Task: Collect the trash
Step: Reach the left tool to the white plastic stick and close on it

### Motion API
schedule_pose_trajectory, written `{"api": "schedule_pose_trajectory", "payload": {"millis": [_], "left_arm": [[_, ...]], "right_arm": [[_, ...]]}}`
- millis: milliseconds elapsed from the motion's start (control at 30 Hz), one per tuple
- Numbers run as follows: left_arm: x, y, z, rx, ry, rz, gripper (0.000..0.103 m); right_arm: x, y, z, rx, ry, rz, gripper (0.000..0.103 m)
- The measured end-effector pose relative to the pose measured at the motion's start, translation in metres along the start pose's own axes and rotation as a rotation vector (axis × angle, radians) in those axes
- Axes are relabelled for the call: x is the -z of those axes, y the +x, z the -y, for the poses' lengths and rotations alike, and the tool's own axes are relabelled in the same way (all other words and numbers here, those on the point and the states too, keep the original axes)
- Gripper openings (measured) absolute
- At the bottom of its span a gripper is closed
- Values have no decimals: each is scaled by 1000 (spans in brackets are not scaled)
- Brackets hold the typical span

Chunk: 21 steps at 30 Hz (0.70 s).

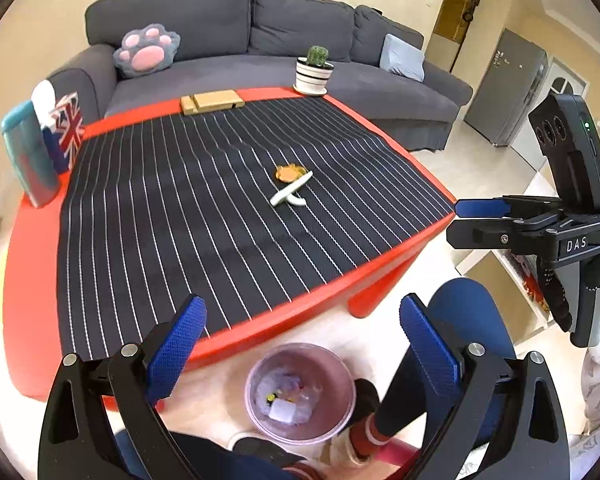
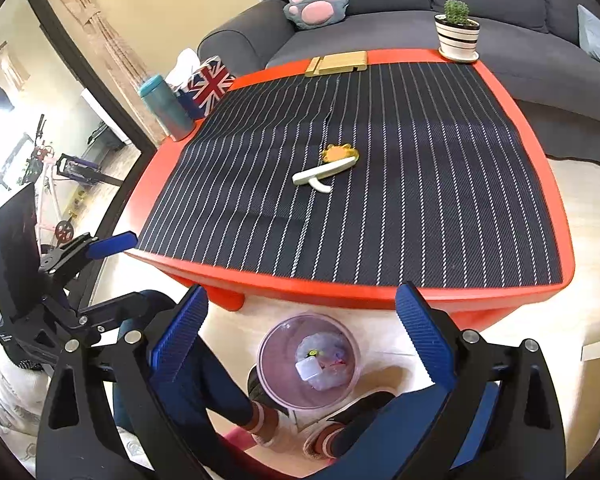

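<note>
A banana peel (image 1: 290,193) and an orange peel (image 1: 289,172) lie together mid-table on the striped cloth (image 1: 180,200); they also show in the right wrist view as banana peel (image 2: 320,174) and orange peel (image 2: 339,154). A pink trash bin (image 1: 300,394) holding scraps stands on the floor below the table's near edge, also seen in the right wrist view (image 2: 309,360). My left gripper (image 1: 302,344) is open and empty above the bin. My right gripper (image 2: 302,328) is open and empty above the bin too, and appears side-on in the left wrist view (image 1: 466,220).
The red table (image 1: 28,280) carries a potted cactus (image 1: 315,70), a wooden block (image 1: 212,103), a teal bottle (image 1: 30,152) and a Union Jack tissue box (image 1: 66,128). A grey sofa (image 1: 260,32) stands behind. The person's legs and feet (image 2: 268,424) flank the bin.
</note>
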<state>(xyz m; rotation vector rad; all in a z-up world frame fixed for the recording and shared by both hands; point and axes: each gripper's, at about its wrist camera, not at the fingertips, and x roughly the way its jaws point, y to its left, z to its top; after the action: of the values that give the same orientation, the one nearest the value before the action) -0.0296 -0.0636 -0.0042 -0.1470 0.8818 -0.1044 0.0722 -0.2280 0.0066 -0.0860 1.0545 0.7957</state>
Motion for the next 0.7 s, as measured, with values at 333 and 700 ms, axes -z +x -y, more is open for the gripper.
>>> {"api": "schedule_pose_trajectory", "payload": {"millis": [333, 700], "left_arm": [[-41, 21, -3, 15, 79, 4, 94], [-80, 70, -3, 50, 169, -67, 94]], "right_arm": [[-29, 6, 19, 42, 15, 4, 93], [-41, 20, 42, 69, 50, -19, 94]]}}
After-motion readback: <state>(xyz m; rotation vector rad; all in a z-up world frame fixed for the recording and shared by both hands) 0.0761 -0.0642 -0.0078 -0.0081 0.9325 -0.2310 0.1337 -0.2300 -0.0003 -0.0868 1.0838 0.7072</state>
